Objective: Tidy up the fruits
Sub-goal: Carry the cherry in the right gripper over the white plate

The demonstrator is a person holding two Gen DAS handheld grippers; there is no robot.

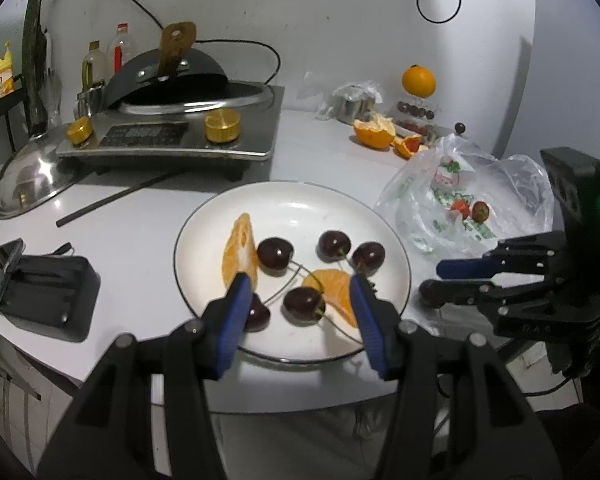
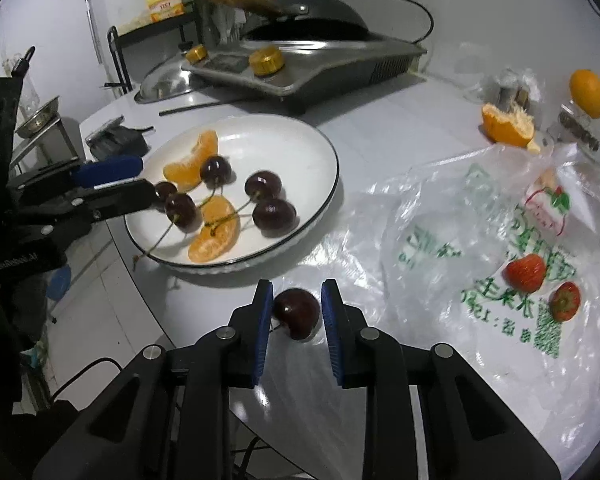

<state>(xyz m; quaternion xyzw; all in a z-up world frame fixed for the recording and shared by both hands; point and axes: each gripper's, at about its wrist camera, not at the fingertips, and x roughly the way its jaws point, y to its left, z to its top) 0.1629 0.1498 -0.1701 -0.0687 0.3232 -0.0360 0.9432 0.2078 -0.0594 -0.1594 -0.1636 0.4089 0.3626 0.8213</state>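
Observation:
A white plate (image 1: 300, 200) (image 2: 316, 148) holds several dark cherries (image 1: 275, 253) (image 2: 274, 217) and two orange segments (image 1: 240, 252) (image 2: 214, 236). My left gripper (image 1: 298, 284) is open, its fingers hovering over the plate's near side around a cherry (image 1: 304, 305); it also shows at the left of the right wrist view (image 2: 140, 180). My right gripper (image 2: 296, 292) is right of the plate, its jaws close on either side of a loose cherry (image 2: 296, 312) on the counter; contact is unclear. Two strawberries (image 2: 526, 272) (image 1: 470, 210) lie on a plastic bag (image 2: 480, 240).
An induction cooker with a wok (image 1: 180, 120) stands behind the plate, a steel lid (image 1: 28, 184) to its left. A whole orange (image 1: 419, 81), orange peel (image 1: 374, 132) and a foil-wrapped item are at the back right. A black charger (image 1: 48, 296) and phone lie left.

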